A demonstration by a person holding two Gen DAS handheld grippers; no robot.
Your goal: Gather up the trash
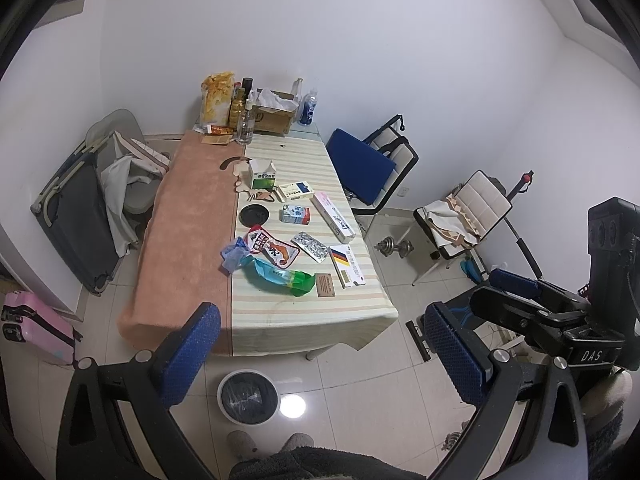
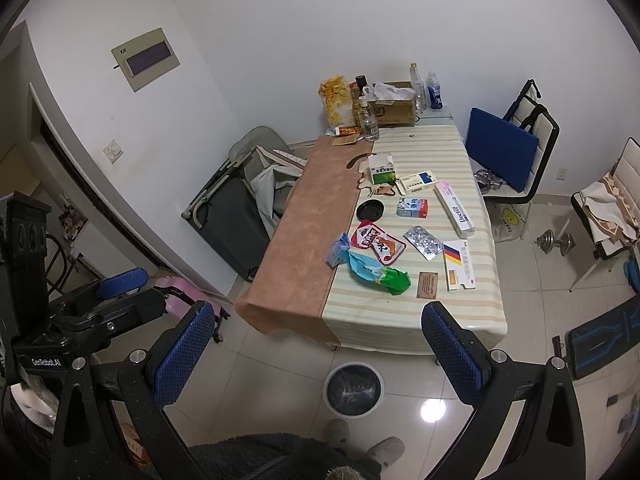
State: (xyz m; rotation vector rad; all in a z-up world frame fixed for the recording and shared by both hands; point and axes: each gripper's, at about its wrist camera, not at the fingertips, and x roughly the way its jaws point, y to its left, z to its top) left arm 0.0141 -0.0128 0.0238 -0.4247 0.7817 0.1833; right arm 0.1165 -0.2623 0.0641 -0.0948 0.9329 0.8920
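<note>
Place: a lived-in room of a home, white-walled with a pale tiled floor (image 1: 360,392).
Worktop (image 2: 452,312): a dining table under a striped cloth, strewn with medicine boxes and snack wrappers.
Seating: cushioned chairs (image 1: 468,208) draped with clothes.
Household signs: a pink suitcase (image 1: 36,326), a dumbbell (image 1: 394,246), a lined waste bin (image 2: 353,389), slippers (image 1: 296,442) on the person's feet.

Glossy floor tiles (image 1: 360,392), matt cloth table cover (image 1: 304,320), shiny foil blister pack (image 1: 314,245), crinkly plastic wrappers (image 1: 276,250).
</note>
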